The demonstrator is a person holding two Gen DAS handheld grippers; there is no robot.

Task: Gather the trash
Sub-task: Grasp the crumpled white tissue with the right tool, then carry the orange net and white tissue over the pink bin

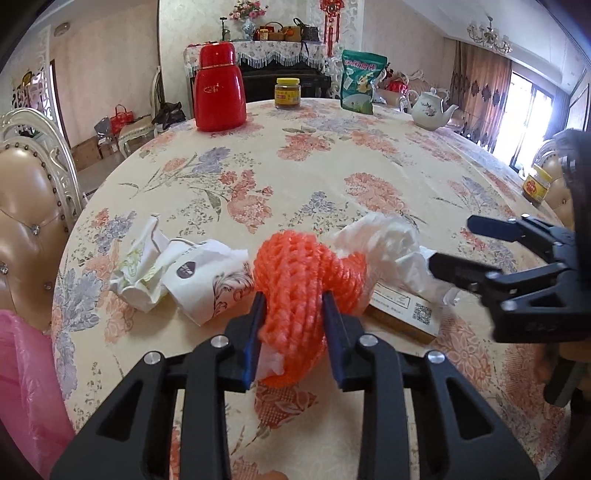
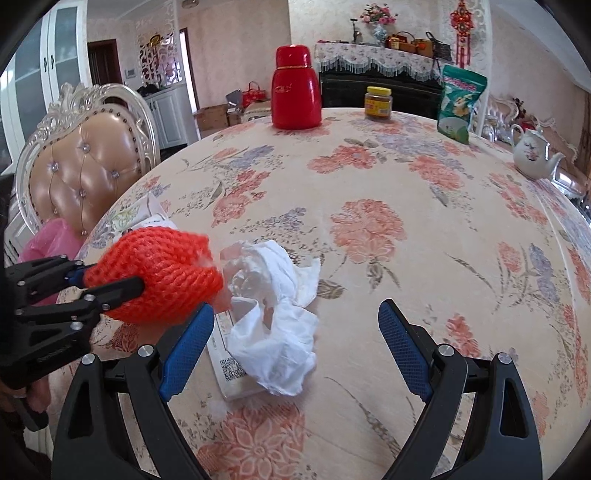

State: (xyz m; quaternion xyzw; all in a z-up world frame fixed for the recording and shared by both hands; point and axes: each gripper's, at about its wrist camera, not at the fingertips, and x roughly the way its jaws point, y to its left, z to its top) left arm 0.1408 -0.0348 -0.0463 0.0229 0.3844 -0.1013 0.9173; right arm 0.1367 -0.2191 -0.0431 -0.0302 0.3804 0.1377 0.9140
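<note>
Flat box half under tissue

Home dining room, floral-clothed round table, tufted chair, teapot, chandelier

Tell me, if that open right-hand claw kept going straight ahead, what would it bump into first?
Most likely the crumpled white tissue, lying between the right gripper's spread jaws on a flat cardboard box; exact depth is hard to judge.

- Left claw angles downward, its blue pads pressed against both sides of the orange foam net.
- Right claw angles downward, jaws spread wide, gripping nothing.
</note>
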